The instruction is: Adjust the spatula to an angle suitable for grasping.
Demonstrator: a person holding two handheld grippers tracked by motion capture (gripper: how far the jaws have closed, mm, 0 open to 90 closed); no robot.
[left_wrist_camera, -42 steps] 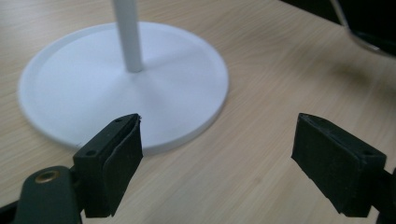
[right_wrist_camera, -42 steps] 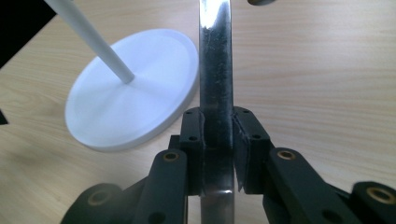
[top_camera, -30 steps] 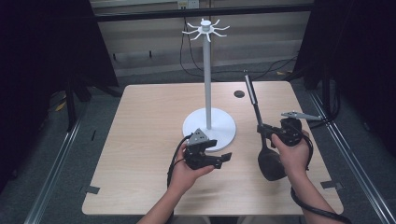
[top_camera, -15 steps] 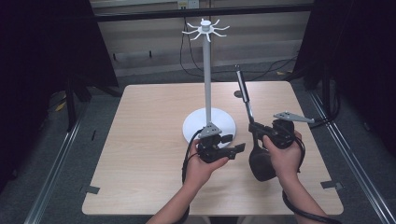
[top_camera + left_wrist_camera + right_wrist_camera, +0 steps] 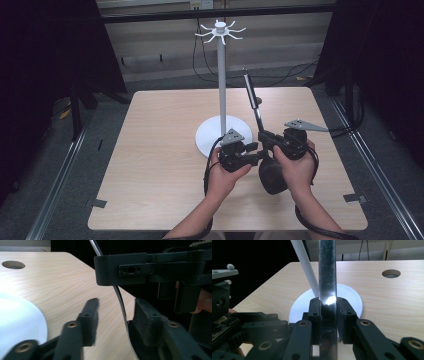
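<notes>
High view: both hands sit low and centre on the bench point(image 5: 150, 150), just in front of the white stand point(image 5: 220, 90) with its round base. The right tool point(image 5: 263, 136) pinches a long metal ladle point(image 5: 254, 105) by the handle, which slants up toward the upper middle of the frame; its dark bowl hangs below the hands. The left tool point(image 5: 257, 149) points right, tips by that bowl.

Left gripper view: the left tool point(image 5: 115, 317) has just been closing, jaws half spread, the ladle's thin dark edge point(image 5: 120, 300) curving between them (pads not pressing it).

Right gripper view: the right tool point(image 5: 328, 315) is clamped on the shiny handle point(image 5: 327, 270) at centre frame, the white base behind.
</notes>
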